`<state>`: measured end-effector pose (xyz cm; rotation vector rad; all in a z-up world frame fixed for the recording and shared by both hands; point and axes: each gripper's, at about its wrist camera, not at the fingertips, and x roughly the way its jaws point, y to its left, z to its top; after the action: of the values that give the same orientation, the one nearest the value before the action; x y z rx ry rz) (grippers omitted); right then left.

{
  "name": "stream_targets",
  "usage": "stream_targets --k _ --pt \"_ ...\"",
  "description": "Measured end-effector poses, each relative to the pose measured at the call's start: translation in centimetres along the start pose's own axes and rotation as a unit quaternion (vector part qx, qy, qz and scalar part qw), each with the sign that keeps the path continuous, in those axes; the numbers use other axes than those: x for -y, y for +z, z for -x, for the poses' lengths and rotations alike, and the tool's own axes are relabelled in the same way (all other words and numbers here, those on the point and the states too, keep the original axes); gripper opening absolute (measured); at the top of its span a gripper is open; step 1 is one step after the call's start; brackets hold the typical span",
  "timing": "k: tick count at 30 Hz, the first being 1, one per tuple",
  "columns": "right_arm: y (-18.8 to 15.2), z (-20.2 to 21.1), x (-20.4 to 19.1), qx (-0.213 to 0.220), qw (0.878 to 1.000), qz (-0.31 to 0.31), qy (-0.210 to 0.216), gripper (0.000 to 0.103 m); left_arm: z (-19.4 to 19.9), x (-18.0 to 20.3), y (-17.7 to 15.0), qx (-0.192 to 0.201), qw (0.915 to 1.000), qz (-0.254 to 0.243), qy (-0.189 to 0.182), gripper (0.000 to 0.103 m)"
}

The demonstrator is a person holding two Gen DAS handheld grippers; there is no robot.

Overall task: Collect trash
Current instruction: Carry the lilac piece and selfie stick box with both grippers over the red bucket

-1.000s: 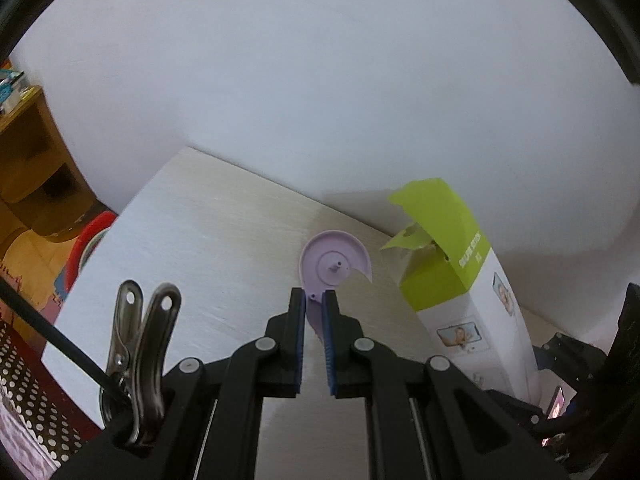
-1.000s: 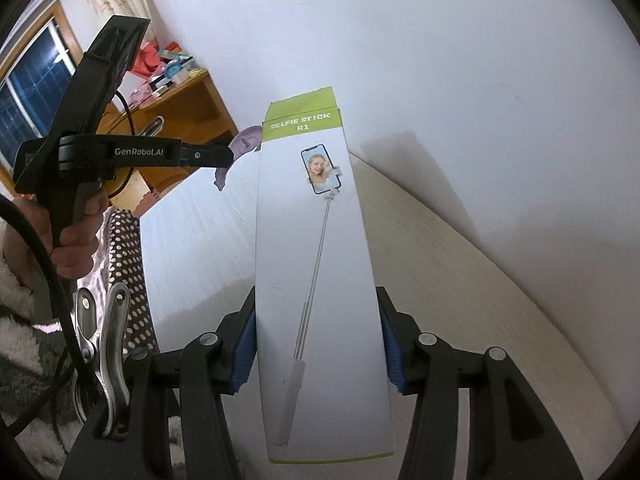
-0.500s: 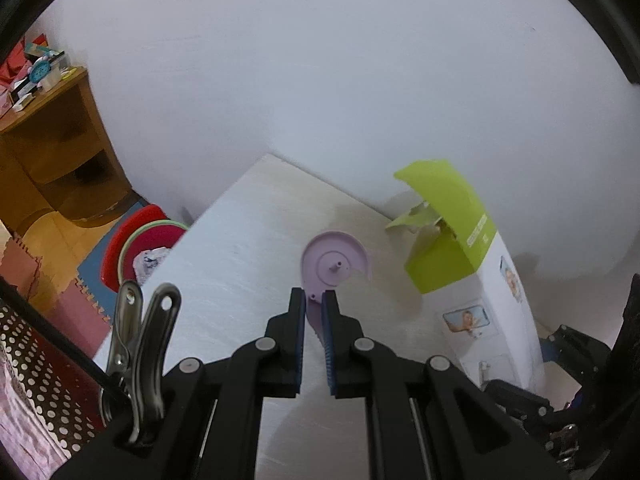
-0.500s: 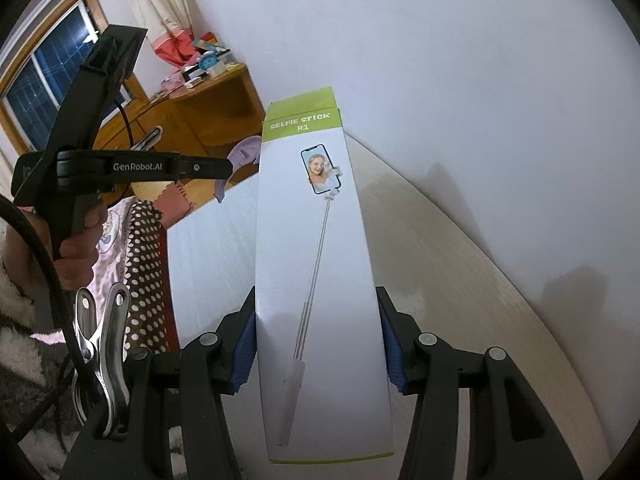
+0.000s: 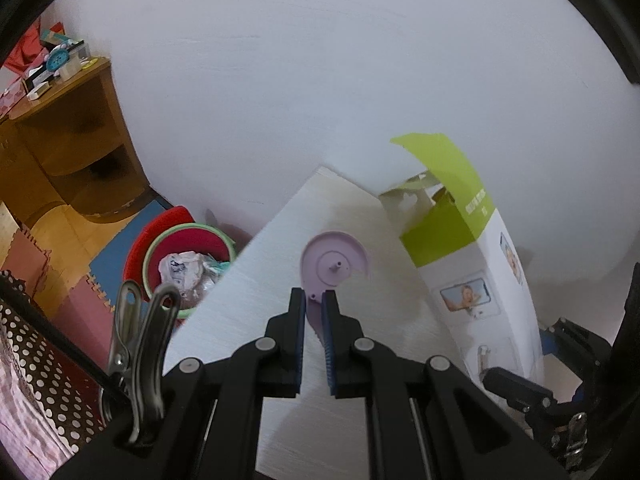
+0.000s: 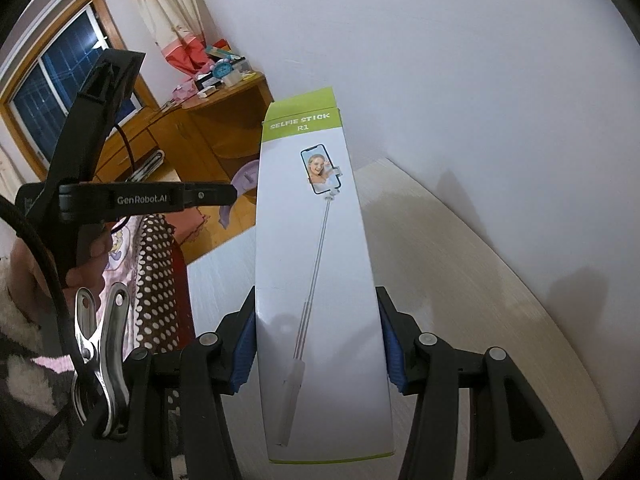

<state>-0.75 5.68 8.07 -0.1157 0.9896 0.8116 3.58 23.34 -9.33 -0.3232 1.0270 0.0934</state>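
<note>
The right gripper [image 6: 318, 354] has its jaws clamped on the sides of a long selfie-stick box [image 6: 320, 264], held lengthwise out in front of the camera above the pale wood-grain table [image 6: 460, 264]. The box is white with a lime-green band at each end, prints "SELFIE STICK R1" on the far band, and shows a phone on an extended stick down its face. From the left wrist view the same box [image 5: 486, 280] has its green end flap standing open, and small product photos run along its white side. The left gripper [image 5: 314, 312] has its jaws nearly closed, pinching the lower edge of a lilac plastic disc [image 5: 334, 266], a flat round piece with a raised rim, a small central peg and a wedge cut out of one side; it is carried over the table. Beyond the table's edge, on the floor, stands a red bin [image 5: 158, 244] with a green rim and crumpled wrappers inside.
</note>
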Motion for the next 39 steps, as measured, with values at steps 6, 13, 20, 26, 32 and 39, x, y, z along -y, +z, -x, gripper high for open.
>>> stream_targets --k 6,13,20,26,32,39 --pt "1.1 -1.2 -0.9 0.005 1.000 0.003 0.004 0.053 -1.1 -2.4 -0.2 0.003 1.0000 0.006 -0.001 0.008" --pt "2.1 -2.6 -1.9 -0.001 1.000 -0.002 -0.009 0.053 0.9 -1.4 0.6 -0.002 0.9998 -0.010 -0.015 0.008" --pt "3.3 -3.5 -2.8 -0.005 1.000 -0.005 -0.019 0.053 3.2 0.2 3.0 -0.009 0.9995 -0.019 -0.023 0.008" --pt "4.1 -3.7 -2.5 -0.019 1.000 -0.001 -0.024 0.053 6.1 1.2 4.6 -0.001 0.9998 0.016 -0.014 0.008" --pt "5.2 -3.6 -2.3 -0.024 0.999 0.040 -0.008 0.053 10.9 1.5 6.4 0.017 0.9982 0.056 0.011 0.008" --pt "6.0 -4.7 -1.2 -0.006 0.998 0.043 0.043 0.053 13.5 1.4 6.0 0.022 0.9963 0.068 0.048 0.008"
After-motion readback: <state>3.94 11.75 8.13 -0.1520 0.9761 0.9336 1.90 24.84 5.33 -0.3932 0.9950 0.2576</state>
